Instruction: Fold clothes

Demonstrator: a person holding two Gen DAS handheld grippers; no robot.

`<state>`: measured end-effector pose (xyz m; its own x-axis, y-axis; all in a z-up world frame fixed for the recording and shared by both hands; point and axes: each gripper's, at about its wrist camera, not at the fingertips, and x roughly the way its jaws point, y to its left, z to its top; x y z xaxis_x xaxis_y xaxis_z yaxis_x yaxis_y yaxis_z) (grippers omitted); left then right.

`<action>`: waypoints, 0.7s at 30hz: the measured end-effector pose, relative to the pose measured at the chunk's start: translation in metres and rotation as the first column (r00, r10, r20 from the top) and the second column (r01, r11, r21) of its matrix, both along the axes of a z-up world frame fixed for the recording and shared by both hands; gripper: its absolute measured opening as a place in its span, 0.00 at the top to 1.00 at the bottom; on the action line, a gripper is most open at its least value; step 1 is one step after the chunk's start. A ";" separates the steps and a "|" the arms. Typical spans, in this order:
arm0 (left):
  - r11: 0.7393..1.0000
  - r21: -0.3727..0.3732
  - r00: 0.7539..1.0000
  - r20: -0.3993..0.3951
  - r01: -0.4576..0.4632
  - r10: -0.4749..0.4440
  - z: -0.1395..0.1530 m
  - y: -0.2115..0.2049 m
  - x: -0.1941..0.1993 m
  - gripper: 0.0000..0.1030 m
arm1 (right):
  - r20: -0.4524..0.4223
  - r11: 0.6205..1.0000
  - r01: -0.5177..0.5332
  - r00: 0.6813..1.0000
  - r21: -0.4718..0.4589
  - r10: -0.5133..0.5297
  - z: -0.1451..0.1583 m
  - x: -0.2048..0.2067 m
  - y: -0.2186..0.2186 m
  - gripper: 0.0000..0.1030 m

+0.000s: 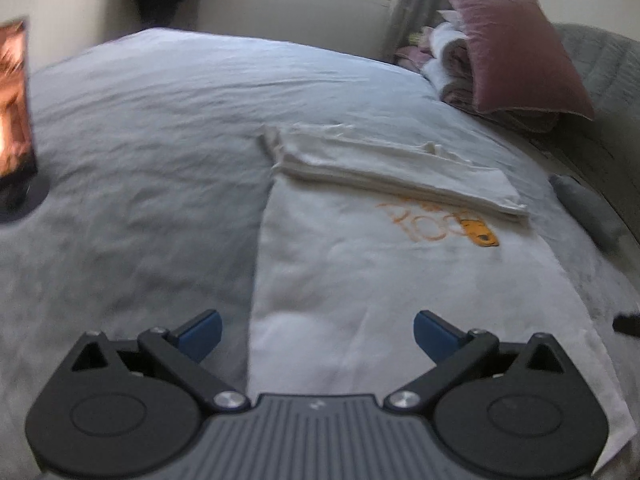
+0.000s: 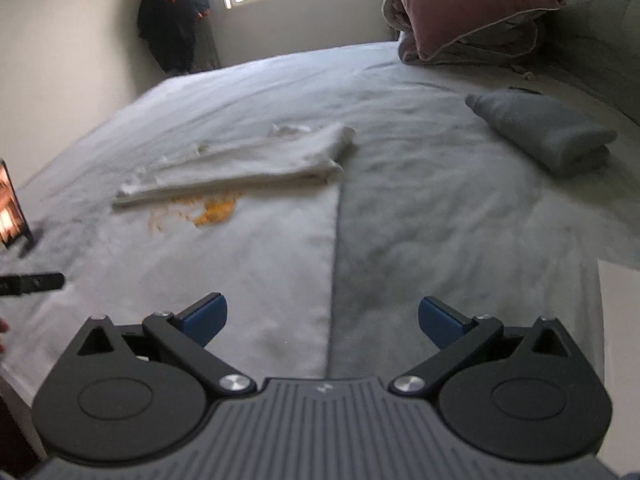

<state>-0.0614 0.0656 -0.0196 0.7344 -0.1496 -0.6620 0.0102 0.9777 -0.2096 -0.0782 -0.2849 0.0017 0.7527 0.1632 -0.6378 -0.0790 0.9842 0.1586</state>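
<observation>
A white shirt with an orange print lies flat on the bed, its far part folded back over itself into a thick band. In the right wrist view the same shirt fills the left half, with the folded band and the orange print beyond. My left gripper hovers open over the shirt's near left edge, nothing between its blue pads. My right gripper hangs open over the shirt's near right edge, also empty.
The grey bed sheet spreads around the shirt. A folded grey garment lies right of it. A mauve pillow on stacked bedding sits at the far right. A lit screen on a stand is at the left. A dark jacket hangs by the window.
</observation>
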 end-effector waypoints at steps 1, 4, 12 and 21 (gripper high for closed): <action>1.000 -0.007 1.000 0.002 -0.005 0.005 -0.007 0.002 -0.002 0.01 | -0.007 1.000 0.007 1.000 -0.010 -0.007 -0.006 -0.001 0.001 0.00; 0.999 0.051 0.999 0.052 0.013 -0.016 -0.016 -0.004 -0.010 0.01 | -0.030 0.999 0.023 0.999 -0.028 -0.024 -0.032 -0.002 0.004 0.00; 0.978 0.204 0.990 0.129 0.034 -0.061 -0.026 -0.022 -0.024 0.00 | 0.079 0.990 0.024 0.997 -0.140 -0.013 -0.045 -0.013 0.018 0.00; 0.977 0.206 0.991 0.110 0.057 -0.081 -0.023 -0.020 -0.026 0.00 | 0.086 0.989 0.027 0.996 -0.147 -0.015 -0.047 -0.013 0.019 0.00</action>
